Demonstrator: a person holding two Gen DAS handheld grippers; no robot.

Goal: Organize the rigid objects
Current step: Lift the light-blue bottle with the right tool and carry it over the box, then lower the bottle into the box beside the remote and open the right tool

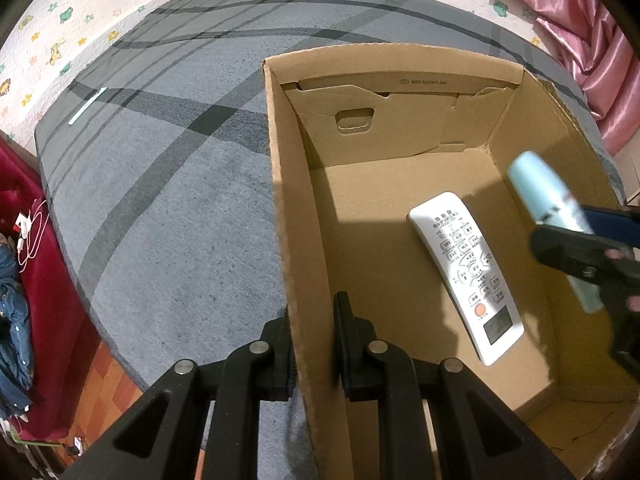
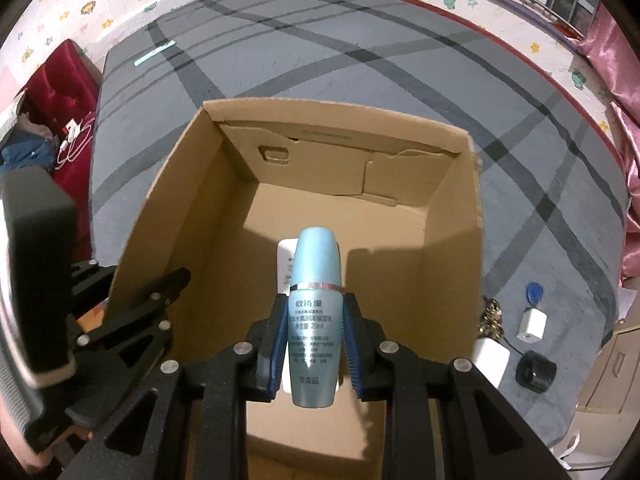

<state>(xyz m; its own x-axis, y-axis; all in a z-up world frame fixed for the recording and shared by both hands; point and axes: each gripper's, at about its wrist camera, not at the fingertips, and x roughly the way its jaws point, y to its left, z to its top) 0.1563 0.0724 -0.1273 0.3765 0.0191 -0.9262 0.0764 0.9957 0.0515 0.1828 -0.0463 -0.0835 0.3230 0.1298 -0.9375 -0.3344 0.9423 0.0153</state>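
1. Grey rug (image 2: 360,92) with dark stripes covers the floor.
2. Open cardboard box (image 2: 448,216) sits on it; small print on the far flap, too blurred to read.
3. Left gripper (image 1: 314,344) is clamped shut on the box's left wall.
4. White remote (image 1: 468,276) lies on the box floor; button labels too small to read.
5. Right gripper (image 2: 314,344) pinches a light blue bottle (image 2: 314,320) over the box, above the remote. Label in Chinese, "20ml" legible.
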